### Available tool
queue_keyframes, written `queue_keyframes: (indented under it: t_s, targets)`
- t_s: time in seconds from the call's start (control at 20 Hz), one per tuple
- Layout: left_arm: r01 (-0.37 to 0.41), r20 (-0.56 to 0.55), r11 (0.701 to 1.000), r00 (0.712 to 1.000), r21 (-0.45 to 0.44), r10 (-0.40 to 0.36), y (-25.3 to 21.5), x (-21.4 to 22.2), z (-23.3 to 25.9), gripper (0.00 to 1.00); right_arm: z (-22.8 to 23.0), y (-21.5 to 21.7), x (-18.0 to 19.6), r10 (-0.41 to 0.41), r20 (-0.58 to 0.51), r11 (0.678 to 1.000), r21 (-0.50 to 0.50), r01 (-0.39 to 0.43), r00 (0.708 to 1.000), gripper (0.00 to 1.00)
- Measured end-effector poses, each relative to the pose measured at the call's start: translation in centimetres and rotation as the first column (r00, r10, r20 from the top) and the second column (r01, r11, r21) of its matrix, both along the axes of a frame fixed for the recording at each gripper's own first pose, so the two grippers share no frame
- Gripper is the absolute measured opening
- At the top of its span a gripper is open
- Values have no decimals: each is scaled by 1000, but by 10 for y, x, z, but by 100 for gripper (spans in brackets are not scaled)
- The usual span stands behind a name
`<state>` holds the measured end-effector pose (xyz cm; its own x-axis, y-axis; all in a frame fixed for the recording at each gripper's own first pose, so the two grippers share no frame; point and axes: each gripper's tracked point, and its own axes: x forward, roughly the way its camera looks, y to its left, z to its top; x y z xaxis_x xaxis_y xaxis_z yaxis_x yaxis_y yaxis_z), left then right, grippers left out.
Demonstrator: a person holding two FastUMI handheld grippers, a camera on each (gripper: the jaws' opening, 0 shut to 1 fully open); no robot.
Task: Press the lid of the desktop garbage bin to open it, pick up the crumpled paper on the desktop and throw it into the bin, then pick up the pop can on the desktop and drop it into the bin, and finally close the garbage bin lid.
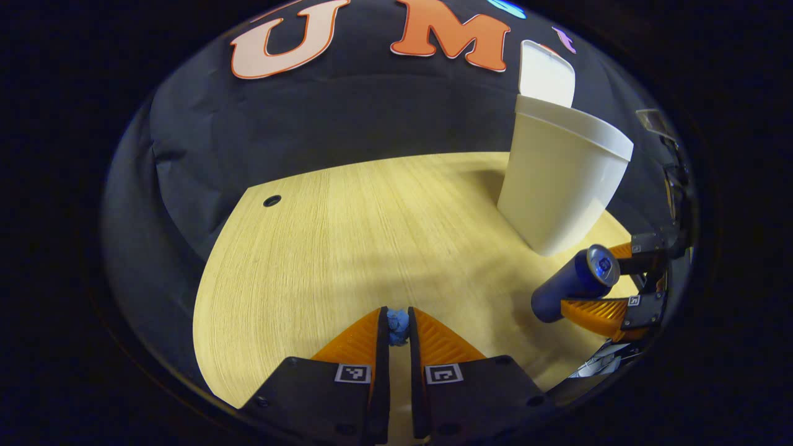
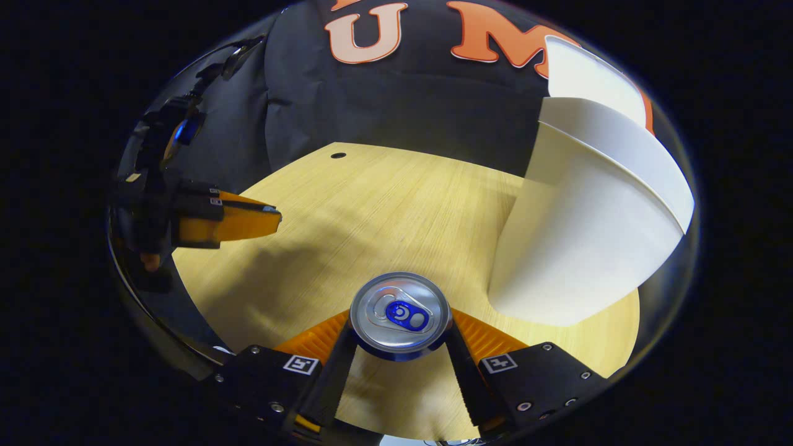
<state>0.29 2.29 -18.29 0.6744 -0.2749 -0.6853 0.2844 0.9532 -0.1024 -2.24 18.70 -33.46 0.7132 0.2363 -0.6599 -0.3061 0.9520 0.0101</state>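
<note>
The white garbage bin (image 1: 557, 179) stands on the wooden table with its lid (image 1: 545, 74) tipped up and open. The same bin (image 2: 582, 248) rises close on the right in the right gripper view. My right gripper (image 2: 401, 328) is shut on the blue pop can (image 2: 399, 306), whose silver top faces the camera. From the left gripper view the can (image 1: 560, 291) lies tilted between the right gripper's fingers (image 1: 595, 313), just in front of the bin's base. My left gripper (image 1: 398, 325) hovers over the table's near edge with its fingers closed together. It shows again at the left (image 2: 272, 215).
The wooden table (image 1: 347, 248) has a small round cable hole (image 1: 271, 201) at its far left corner. Black cloth walls close in the back and the left. A bare stretch of table lies between the two grippers.
</note>
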Motion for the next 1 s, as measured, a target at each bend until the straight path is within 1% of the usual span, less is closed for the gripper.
queue_keyframes:
  t_s: [0.05,0.1,0.15,0.35,0.4,0.45,0.5,0.7,0.75,0.9,1.0]
  targets:
    - [-5,0,1000,1000,-28,5,-13,-2,13,18,0,0,0,-6,-1,1000,-2,6,1000,81]
    - [-7,7,999,1000,-46,8,-23,3,29,18,-2,0,-1,-12,-2,1000,-2,12,1000,77]
    - [-5,19,998,1000,-61,6,-33,9,45,18,-1,-1,-1,-18,-3,1000,-5,18,1000,80]
    - [31,78,995,997,-95,-24,-79,34,116,18,-1,-2,0,-40,-3,999,-11,40,999,80]
    - [43,91,994,995,-100,-34,-83,36,114,18,-2,-3,0,-46,-5,999,-14,46,999,80]
    - [60,87,991,995,-119,-50,-89,41,97,20,-1,-3,1,-51,1,999,-19,51,999,80]
    - [72,93,988,994,-138,-59,-107,42,129,18,0,-4,1,-55,7,998,-24,56,998,80]
    - [133,153,980,982,-151,-109,-142,54,156,18,0,-5,0,-83,19,996,-28,84,996,81]
    - [149,170,977,978,-153,-122,-150,57,163,19,0,-4,-1,-92,22,995,-27,92,996,80]
    - [188,222,972,963,-142,-154,-175,66,181,17,0,-5,-1,-125,27,992,-27,126,992,80]
    - [206,253,965,954,-162,-162,-191,71,195,18,-2,-5,0,-144,25,989,-24,145,989,80]
